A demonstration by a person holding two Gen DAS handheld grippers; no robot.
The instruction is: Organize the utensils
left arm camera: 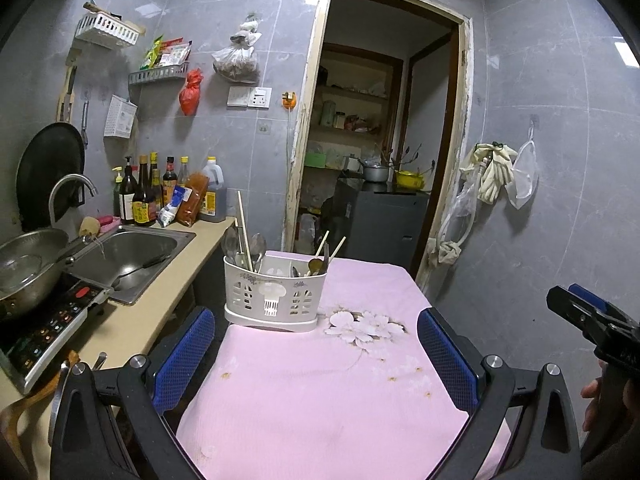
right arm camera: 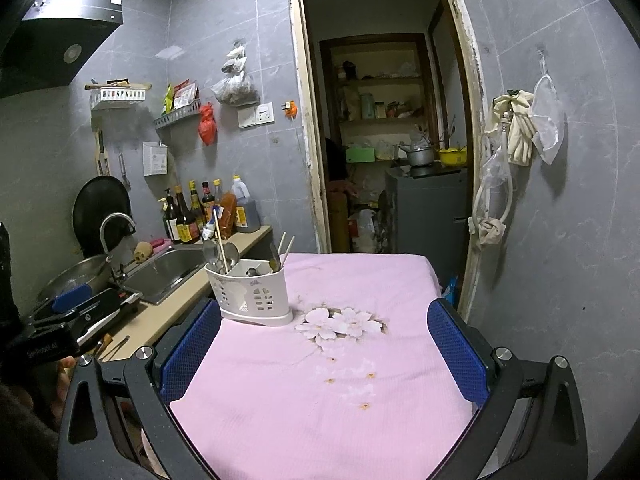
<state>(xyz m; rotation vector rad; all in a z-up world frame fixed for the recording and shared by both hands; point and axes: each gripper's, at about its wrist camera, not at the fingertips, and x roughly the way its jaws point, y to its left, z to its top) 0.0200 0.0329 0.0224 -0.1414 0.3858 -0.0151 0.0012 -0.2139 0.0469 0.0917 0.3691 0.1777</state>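
A white plastic utensil holder (left arm camera: pixel 274 298) stands on the pink tablecloth (left arm camera: pixel 320 392) at the table's far left. It holds spoons (left arm camera: pixel 244 246) and chopsticks (left arm camera: pixel 245 232) in its left compartment and more utensils (left arm camera: pixel 320 264) in its right one. It also shows in the right wrist view (right arm camera: pixel 252 296). My left gripper (left arm camera: pixel 316 344) is open and empty, nearer than the holder. My right gripper (right arm camera: pixel 324 344) is open and empty over the cloth (right arm camera: pixel 328 400). The right gripper also shows in the left wrist view (left arm camera: pixel 592 320), and the left gripper in the right wrist view (right arm camera: pixel 72 312).
A counter (left arm camera: pixel 160 312) on the left carries a steel sink (left arm camera: pixel 132 256), a faucet (left arm camera: pixel 68 192), sauce bottles (left arm camera: pixel 160 196), an induction cooker (left arm camera: pixel 48 332) and a metal pot (left arm camera: pixel 28 264). An open doorway (left arm camera: pixel 376 140) lies beyond the table. Gloves (left arm camera: pixel 492 172) hang on the right wall.
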